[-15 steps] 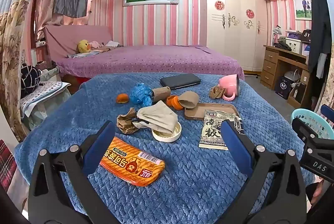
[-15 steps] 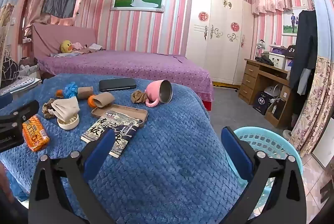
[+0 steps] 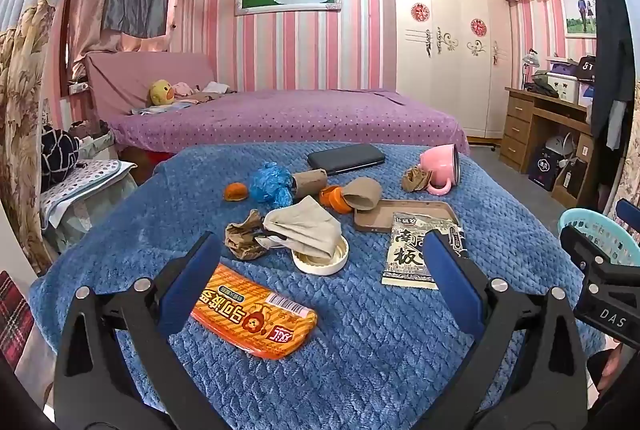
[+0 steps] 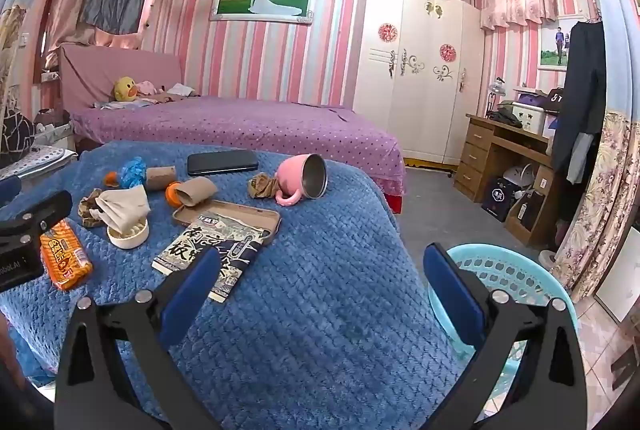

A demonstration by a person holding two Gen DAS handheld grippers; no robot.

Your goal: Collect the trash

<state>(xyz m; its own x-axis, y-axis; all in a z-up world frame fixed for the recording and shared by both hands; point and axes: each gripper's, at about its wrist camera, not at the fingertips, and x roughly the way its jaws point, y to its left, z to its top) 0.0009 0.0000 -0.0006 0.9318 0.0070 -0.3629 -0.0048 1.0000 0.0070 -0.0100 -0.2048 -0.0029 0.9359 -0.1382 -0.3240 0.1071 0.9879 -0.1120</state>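
Observation:
Trash lies scattered on a blue blanket. An orange snack wrapper rests just ahead of my left gripper, whose jaws are open and empty. A black-and-white packet lies by its right finger. Farther back are a crumpled brown wrapper, a blue plastic bag, cardboard tubes and orange peel. My right gripper hangs open over the blanket near the same packet, nothing between its fingers. A light blue basket stands on the floor at the right.
A pink mug lies on its side, with a black phone, a brown tin tray, a white lid and a beige cloth among the litter. A purple bed is behind; a wooden desk stands right.

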